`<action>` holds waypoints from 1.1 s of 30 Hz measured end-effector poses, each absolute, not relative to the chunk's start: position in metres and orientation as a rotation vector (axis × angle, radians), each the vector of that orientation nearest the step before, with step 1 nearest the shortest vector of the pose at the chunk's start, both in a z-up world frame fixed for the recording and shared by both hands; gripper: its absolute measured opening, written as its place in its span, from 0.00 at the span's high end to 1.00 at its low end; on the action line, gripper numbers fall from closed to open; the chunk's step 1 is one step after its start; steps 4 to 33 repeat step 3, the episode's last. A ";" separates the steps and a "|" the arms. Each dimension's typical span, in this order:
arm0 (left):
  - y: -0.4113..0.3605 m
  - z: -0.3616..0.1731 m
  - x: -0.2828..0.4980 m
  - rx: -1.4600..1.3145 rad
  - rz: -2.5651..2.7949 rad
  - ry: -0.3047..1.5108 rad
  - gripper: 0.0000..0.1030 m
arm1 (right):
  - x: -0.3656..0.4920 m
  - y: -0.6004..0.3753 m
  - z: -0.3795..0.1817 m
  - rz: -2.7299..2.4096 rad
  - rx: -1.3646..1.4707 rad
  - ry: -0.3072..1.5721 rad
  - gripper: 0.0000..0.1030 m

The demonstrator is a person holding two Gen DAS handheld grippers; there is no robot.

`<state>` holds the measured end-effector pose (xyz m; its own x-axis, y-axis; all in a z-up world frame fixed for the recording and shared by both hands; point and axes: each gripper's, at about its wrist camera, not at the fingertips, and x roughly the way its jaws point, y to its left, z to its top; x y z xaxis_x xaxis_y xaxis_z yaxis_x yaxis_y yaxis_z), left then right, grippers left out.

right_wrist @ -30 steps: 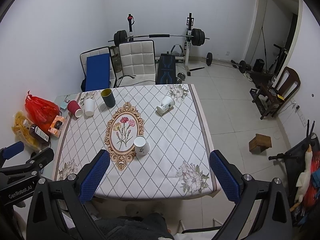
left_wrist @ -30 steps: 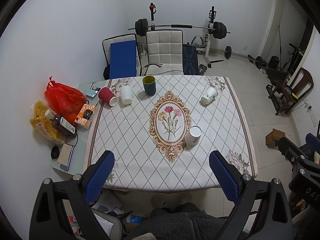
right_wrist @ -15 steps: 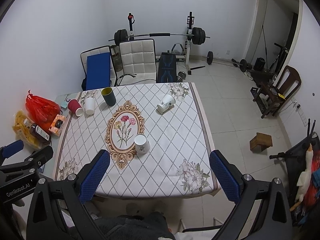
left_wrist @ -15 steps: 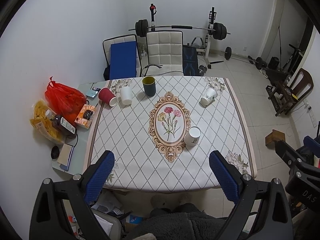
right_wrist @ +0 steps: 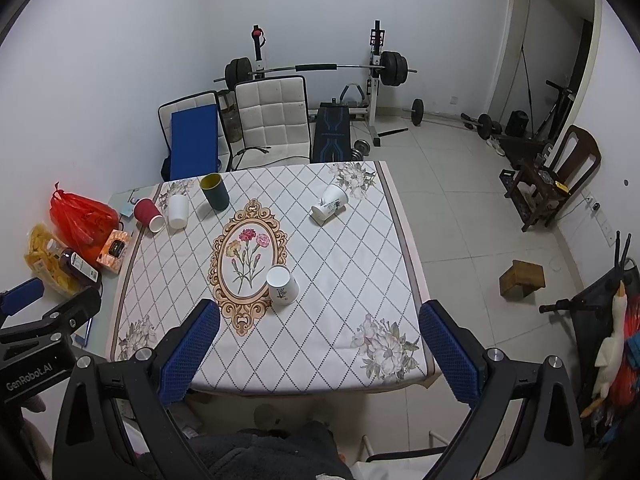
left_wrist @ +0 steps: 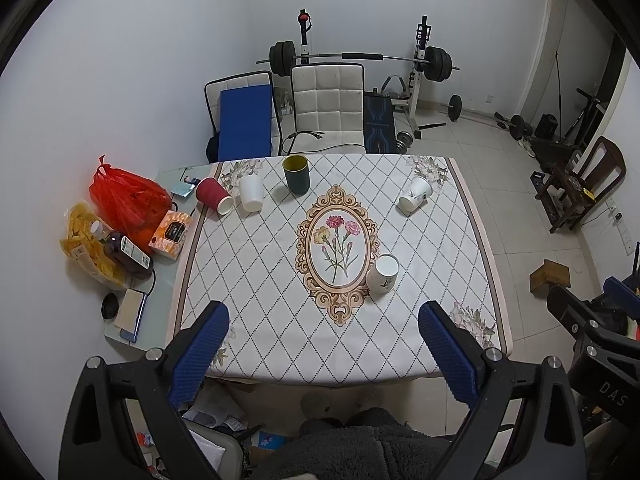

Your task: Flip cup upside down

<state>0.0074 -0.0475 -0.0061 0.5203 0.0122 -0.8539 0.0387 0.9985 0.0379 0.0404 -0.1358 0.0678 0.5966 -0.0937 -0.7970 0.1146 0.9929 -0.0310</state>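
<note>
White walls and a tiled floor framed a table under a diamond-patterned cloth with a floral oval at its middle. Both grippers hung above the near edge, well apart from everything on it: the left gripper had its blue pads spread wide with nothing between them, and the right gripper was just as wide and empty. Nearest them stood a white cup, mouth up, touching the right rim of the oval. A second white cup with a faint print lay on its side near the far right corner, mouth toward the camera. Along the far left edge sat a red cup tipped on its side, a plain white cup just beside it, and a dark green cup upright. Left of the cloth were a red bag, an orange box and a bottle. Behind the table stood a padded chair and a barbell rack.
</note>
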 end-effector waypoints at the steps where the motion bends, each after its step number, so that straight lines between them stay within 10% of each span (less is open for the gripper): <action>1: -0.048 -0.006 0.007 0.054 -0.016 1.023 0.06 | 0.039 -0.136 0.068 -0.121 0.027 0.924 0.01; 33: -0.048 -0.006 0.007 0.056 -0.018 1.021 0.06 | 0.041 -0.136 0.068 -0.124 0.027 0.924 0.01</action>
